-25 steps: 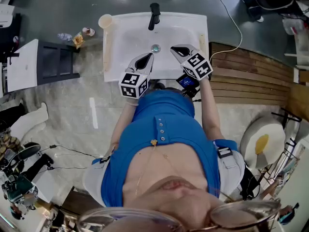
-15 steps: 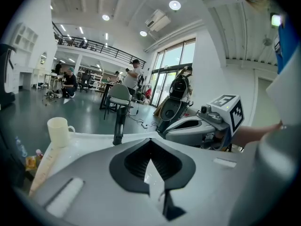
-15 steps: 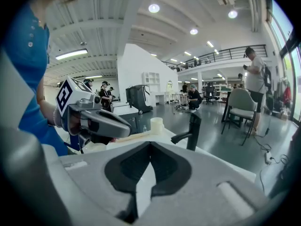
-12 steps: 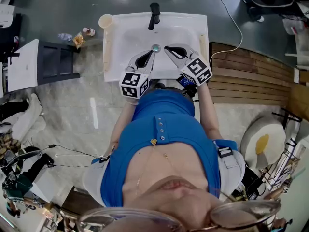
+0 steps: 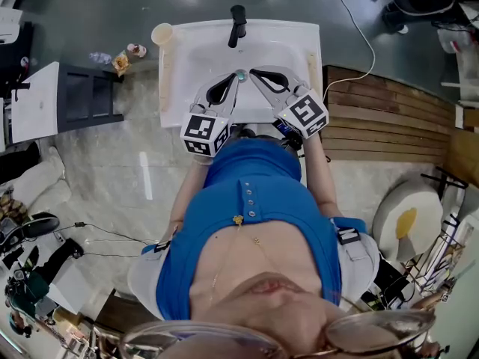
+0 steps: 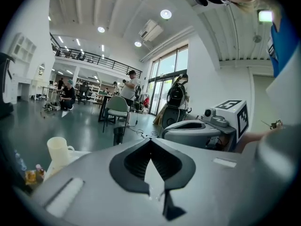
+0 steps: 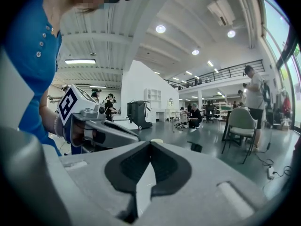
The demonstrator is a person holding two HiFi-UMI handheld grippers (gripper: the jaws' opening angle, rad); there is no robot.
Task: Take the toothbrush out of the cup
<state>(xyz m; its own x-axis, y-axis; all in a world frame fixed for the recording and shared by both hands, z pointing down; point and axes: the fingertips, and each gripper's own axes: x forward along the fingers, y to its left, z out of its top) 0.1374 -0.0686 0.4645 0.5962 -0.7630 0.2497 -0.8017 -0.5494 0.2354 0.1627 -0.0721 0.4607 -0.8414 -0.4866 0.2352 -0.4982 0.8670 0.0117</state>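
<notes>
Grey left gripper and right gripper, both clenched empty, hover above a white rectangular washbasin (cream plastic cup on its corner).

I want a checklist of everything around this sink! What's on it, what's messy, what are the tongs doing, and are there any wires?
Surface: white sink; nothing seen in the basin; black tap at the back.
Job's things: cream cup on the sink's back left corner; toothbrush cannot be made out.
Clutter: small litter on the floor left of the sink.
Grippers: left tongs and right tongs both shut, empty, held over the basin.
Cables: white cable on the floor right of the sink; black cables at the lower left.
Surroundings: wooden boards, a chair, people far off.
</notes>
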